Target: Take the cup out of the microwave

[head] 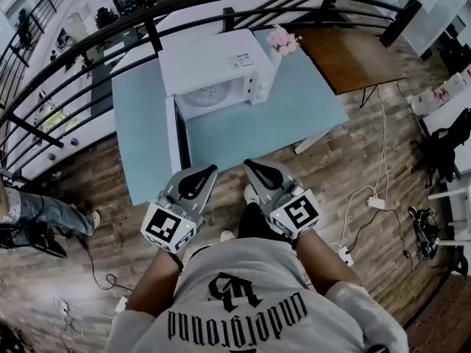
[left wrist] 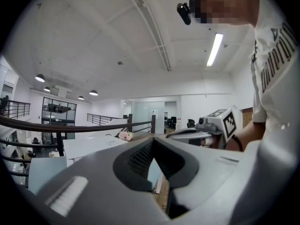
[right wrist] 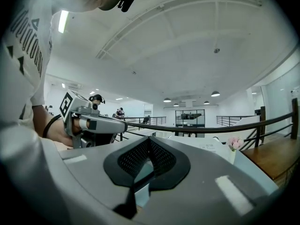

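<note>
at the far side of the pale blue rectangular table [head: 309, 109] stands the white box-shaped microwave [head: 213, 57], its door [head: 179, 134] swung open to the left. a round turntable [head: 210, 94] shows in the cavity; the cup cannot be made out there. a small bunch of pink flowers [head: 282, 41] stands just beside the microwave's right side. off the table's near edge, close to the person's body, the grey left gripper [head: 210, 170] and grey right gripper [head: 250, 165] point level toward the table, each with jaws pressed together on nothing.
</note>
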Action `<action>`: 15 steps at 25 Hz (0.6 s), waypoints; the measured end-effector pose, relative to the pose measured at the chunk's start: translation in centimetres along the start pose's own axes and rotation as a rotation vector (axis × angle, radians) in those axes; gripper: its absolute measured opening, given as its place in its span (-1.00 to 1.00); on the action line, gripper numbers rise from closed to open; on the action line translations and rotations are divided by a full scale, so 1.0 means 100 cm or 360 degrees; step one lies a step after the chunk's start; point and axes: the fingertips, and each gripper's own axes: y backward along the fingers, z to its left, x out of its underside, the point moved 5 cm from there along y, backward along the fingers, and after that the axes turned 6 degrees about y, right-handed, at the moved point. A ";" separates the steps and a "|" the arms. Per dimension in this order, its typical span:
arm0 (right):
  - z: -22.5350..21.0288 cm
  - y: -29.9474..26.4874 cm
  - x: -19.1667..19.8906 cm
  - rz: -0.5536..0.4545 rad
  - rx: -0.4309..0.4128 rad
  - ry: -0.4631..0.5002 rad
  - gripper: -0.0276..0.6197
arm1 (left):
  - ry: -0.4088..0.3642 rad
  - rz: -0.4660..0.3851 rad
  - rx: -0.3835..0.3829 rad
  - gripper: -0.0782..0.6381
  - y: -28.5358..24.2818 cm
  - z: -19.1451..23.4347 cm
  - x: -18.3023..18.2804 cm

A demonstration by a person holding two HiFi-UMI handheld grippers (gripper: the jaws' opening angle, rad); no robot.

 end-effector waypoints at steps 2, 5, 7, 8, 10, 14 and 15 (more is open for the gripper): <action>-0.009 -0.010 0.004 0.0004 -0.0034 -0.0006 -0.90 | 0.0001 0.0004 -0.0036 -0.64 -0.004 0.008 0.000; -0.026 -0.026 0.014 0.0019 -0.0078 -0.0015 -0.90 | 0.0021 0.0012 -0.0085 -0.64 -0.016 0.024 0.004; -0.039 -0.037 0.020 0.0029 -0.0104 -0.0020 -0.90 | 0.0030 0.0018 -0.0110 -0.64 -0.027 0.034 0.007; -0.045 -0.042 0.022 0.0035 -0.0122 -0.0021 -0.90 | 0.0032 0.0020 -0.0123 -0.64 -0.032 0.039 0.008; -0.059 -0.052 0.027 0.0047 -0.0152 -0.0025 -0.90 | 0.0033 0.0019 -0.0151 -0.64 -0.044 0.049 0.009; -0.093 -0.078 0.042 0.0062 -0.0200 -0.0041 -0.90 | 0.0053 0.0026 -0.0207 -0.64 -0.072 0.074 0.012; -0.102 -0.085 0.045 0.0071 -0.0214 -0.0038 -0.90 | 0.0062 0.0029 -0.0221 -0.64 -0.080 0.080 0.014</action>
